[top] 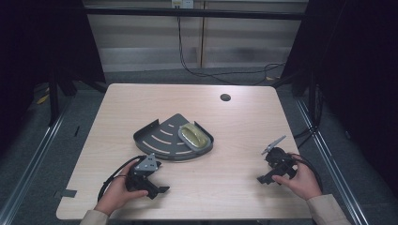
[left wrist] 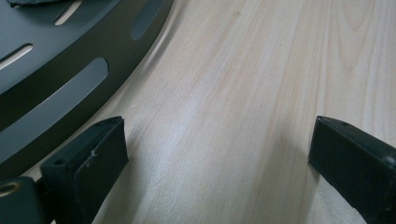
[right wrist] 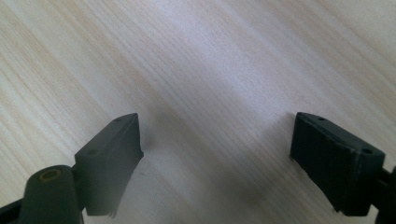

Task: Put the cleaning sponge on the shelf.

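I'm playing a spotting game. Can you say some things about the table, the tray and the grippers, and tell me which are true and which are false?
1. The tray sits on the table. True.
2. The yellow-green thing lies on the bare table. False: it lies in a grey dish on the tray.
3. The left gripper is open. True.
4. The right gripper holds a block. False: its jaws are open over bare wood.
5. The table has a small round hole. True.

Dark grey slotted tray (top: 155, 136) holds a seemingly olive-yellow object (top: 192, 135) on the pale wood-grain table (top: 244, 126).
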A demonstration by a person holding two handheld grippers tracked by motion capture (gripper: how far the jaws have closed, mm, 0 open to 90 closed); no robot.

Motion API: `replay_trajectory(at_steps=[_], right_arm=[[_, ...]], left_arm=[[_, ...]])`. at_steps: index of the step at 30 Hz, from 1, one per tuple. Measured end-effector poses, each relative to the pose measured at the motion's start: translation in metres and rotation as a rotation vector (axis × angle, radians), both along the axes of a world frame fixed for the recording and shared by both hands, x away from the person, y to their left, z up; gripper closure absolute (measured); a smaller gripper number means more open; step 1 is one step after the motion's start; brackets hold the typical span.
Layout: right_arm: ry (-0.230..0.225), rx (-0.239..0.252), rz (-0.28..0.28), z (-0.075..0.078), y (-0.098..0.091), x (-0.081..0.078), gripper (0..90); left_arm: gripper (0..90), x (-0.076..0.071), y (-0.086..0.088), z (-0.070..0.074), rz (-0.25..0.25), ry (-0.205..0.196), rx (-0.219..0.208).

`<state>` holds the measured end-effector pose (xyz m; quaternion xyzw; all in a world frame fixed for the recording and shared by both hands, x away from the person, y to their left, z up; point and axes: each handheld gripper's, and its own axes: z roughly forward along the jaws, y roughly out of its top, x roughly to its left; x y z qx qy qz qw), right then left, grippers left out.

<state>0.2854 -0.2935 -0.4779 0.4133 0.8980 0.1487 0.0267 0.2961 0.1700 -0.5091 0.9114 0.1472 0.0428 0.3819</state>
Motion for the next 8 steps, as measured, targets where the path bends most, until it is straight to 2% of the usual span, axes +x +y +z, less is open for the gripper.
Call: replay_trajectory(at_steps=[8], right_arm=[[-0.025, -0.008, 0.011, -0.0013, 0.0006, -0.0018, 14.9]], left_arm=[[4.0, 0.0001, -0.0001, -0.0001, 0.000, -0.002, -0.002]])
